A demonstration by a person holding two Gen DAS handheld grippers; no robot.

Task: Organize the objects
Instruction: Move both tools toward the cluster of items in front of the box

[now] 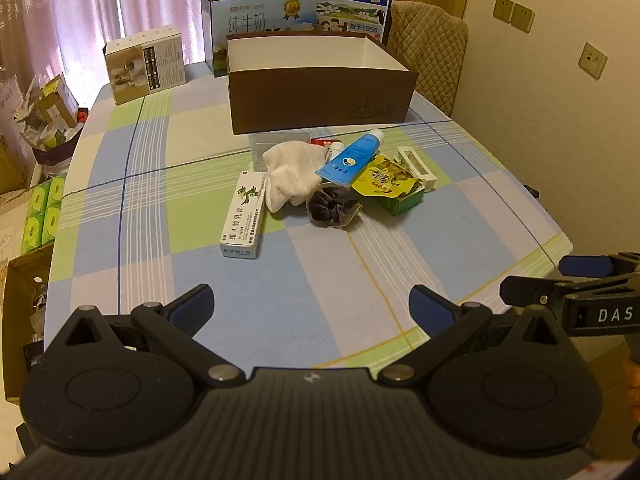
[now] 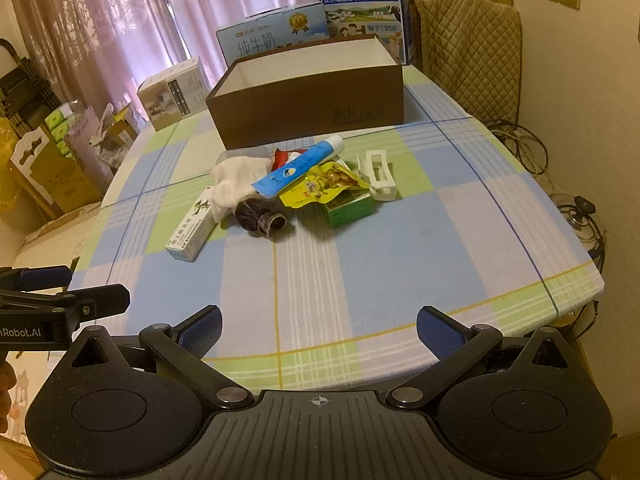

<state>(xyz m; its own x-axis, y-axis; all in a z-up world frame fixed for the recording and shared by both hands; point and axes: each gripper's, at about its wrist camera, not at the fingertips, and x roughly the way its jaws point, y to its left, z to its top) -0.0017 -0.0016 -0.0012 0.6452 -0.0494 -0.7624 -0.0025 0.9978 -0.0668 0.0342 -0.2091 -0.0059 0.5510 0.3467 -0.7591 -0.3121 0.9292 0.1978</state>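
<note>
Left claw [image 1: 310, 306] hangs over the bench's [image 1: 280, 272] near edge, fingers apart, gripping nothing. Mid-bench, left to right: ointment box [image 1: 244, 216], white sock [image 1: 286, 172], blue tube [image 1: 350, 158], yellow snack packet [image 1: 386, 178], before the brown box [image 1: 320, 96]. Right claw [image 2: 320, 330] likewise gapes.

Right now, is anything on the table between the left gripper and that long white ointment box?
Nothing visible. Only bare checked tablecloth lies between the open left gripper and the ointment box. The white sock touches the box's far right side, behind it rather than in the path.
</note>
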